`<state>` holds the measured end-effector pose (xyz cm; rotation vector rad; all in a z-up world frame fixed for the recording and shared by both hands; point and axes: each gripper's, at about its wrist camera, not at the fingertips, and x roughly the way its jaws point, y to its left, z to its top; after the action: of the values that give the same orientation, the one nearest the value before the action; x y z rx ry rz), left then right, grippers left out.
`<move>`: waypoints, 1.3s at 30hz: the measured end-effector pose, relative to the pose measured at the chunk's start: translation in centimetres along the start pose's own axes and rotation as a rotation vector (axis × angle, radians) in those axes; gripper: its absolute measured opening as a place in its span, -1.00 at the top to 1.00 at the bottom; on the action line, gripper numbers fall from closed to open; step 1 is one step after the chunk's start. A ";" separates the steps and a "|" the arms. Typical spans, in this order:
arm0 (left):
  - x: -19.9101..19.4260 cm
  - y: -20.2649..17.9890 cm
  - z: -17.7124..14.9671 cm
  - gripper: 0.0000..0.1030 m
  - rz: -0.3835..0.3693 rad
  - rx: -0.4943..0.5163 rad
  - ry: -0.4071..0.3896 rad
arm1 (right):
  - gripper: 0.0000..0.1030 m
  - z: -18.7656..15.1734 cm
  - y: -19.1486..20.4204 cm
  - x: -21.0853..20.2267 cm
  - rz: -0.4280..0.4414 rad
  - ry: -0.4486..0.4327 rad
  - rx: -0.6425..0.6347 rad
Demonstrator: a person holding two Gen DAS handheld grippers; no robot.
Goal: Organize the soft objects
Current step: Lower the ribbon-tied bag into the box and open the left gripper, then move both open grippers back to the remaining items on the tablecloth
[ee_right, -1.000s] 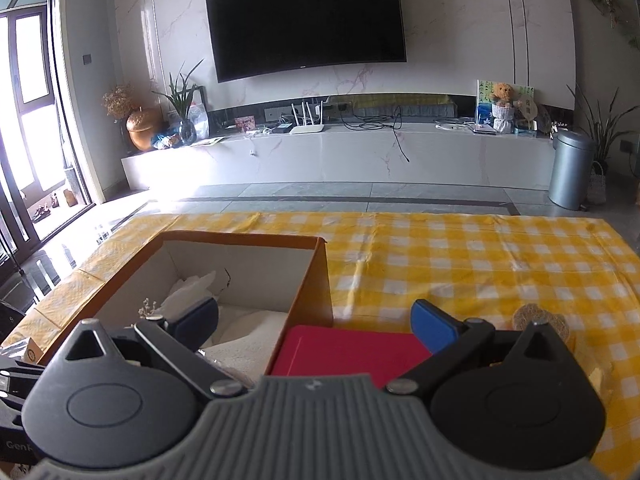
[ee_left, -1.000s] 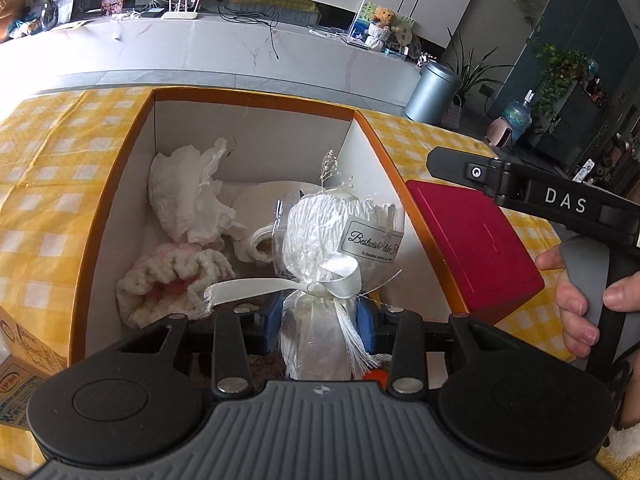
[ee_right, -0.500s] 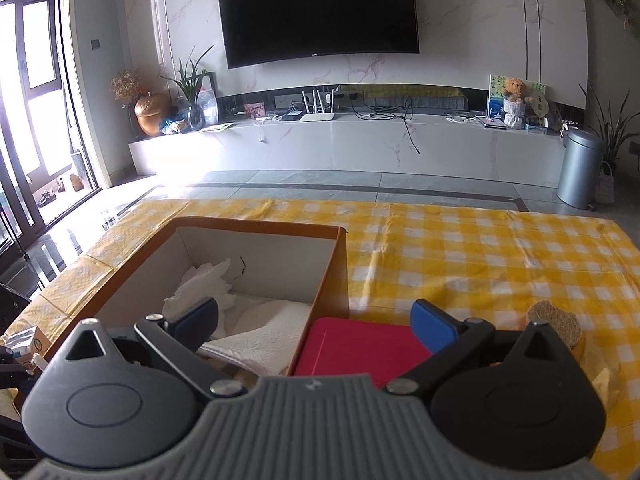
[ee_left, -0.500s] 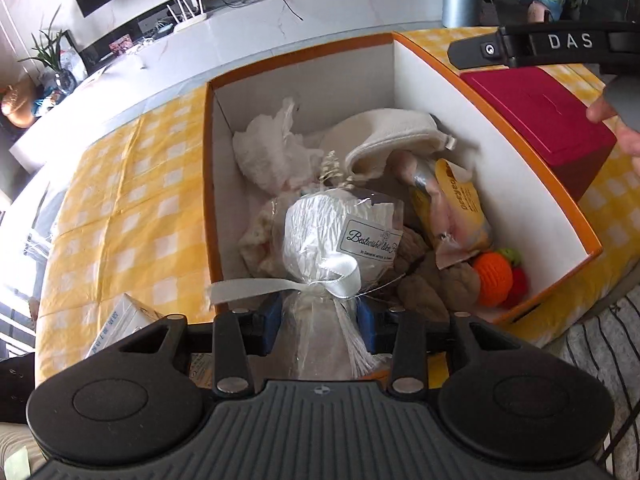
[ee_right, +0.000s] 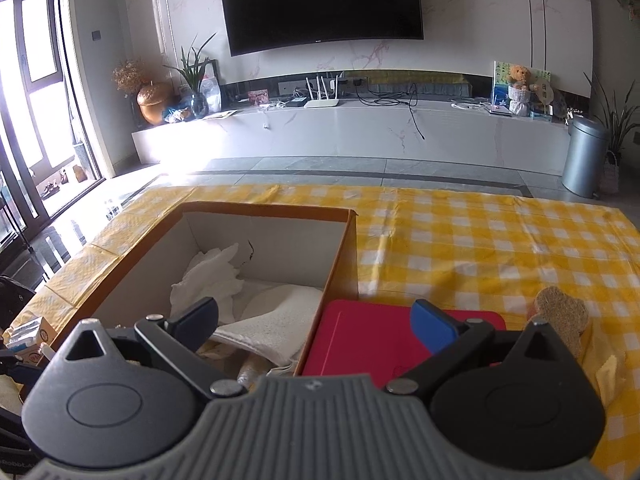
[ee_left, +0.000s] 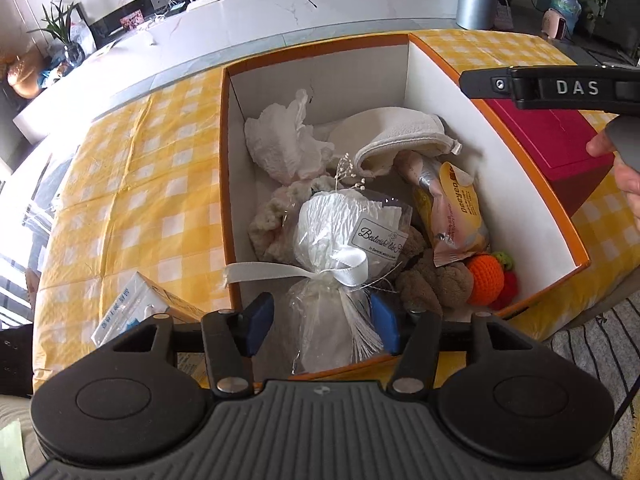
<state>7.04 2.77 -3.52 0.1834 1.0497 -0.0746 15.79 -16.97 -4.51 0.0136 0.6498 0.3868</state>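
My left gripper [ee_left: 322,322] stands over the near end of the orange box [ee_left: 576,240]. Its blue pads have spread and flank the wrapped white gift bundle [ee_left: 340,240] with a ribbon. The bundle rests inside the box on other soft things: white crumpled cloth [ee_left: 280,144], a cream mitt [ee_left: 400,140], a snack pouch [ee_left: 456,212], a brown plush [ee_left: 432,280], an orange crochet ball [ee_left: 486,280]. My right gripper [ee_right: 316,320] is open and empty, above the box's right wall [ee_right: 336,280] and a red box [ee_right: 360,340].
The table has a yellow checked cloth [ee_right: 480,240]. A small carton [ee_left: 136,308] lies left of the orange box. A brown heart-shaped sponge [ee_right: 564,320] lies at the right. The right gripper's arm [ee_left: 560,88] crosses the left wrist view above the red box [ee_left: 552,140].
My left gripper pulled back and rose, so more of the box shows. Its pads have opened away from the gift bundle. The right gripper drifted slightly forward.
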 end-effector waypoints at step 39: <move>0.5 -1.1 0.0 0.99 -0.065 0.008 -0.137 | -0.95 -0.3 -0.3 0.6 -0.021 0.052 0.022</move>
<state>7.15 1.67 -4.10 0.1493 0.9192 -0.1482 16.16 -17.03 -5.18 0.0173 0.7055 0.3606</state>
